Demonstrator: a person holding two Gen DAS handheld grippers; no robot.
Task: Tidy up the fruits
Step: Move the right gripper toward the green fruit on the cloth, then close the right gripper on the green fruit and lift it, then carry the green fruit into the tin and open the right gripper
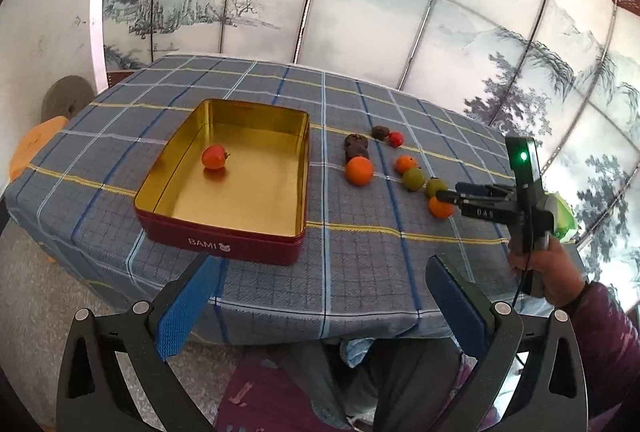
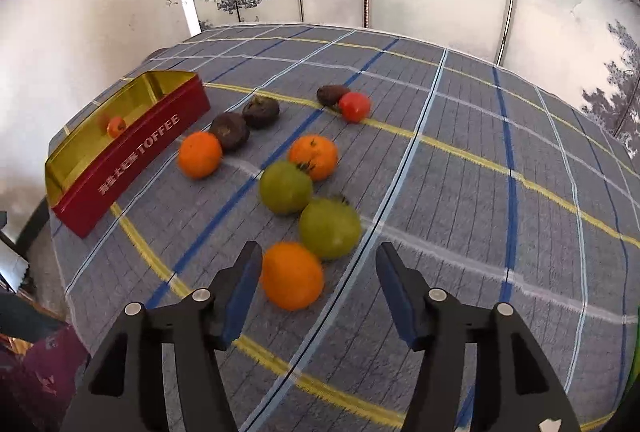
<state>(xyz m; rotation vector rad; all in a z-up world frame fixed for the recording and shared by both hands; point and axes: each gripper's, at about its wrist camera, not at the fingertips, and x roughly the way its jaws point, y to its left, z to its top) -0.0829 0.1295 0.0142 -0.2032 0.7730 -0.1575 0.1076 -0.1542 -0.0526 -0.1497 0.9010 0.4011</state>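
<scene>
Right tongs (image 2: 318, 280) spread wide, low over the plaid-clothed desk (image 2: 480, 191), straddling nothing yet: nearest round orange fruit (image 2: 292, 276) sits just beside the left blue pad (image 2: 242, 292), off-centre toward it. Likely to nudge and roll that orange if closed from here, the left pad arriving first; likely also to knock the dull green round fruit (image 2: 330, 228) touching it on the far side, and so disturb the row beyond. Left tongs (image 1: 320, 296) also spread wide, empty, held off the near desk edge.

Shown only by the left wrist view: whole gold interior of the red rectangular tin box (image 1: 224, 232), holding a single small red-orange fruit (image 1: 215, 157), the rest bare. Shown better by the right wrist view: pad-to-orange offset, contact between green fruit and orange, dark brown fruits (image 2: 230, 129) near the tin's side.
</scene>
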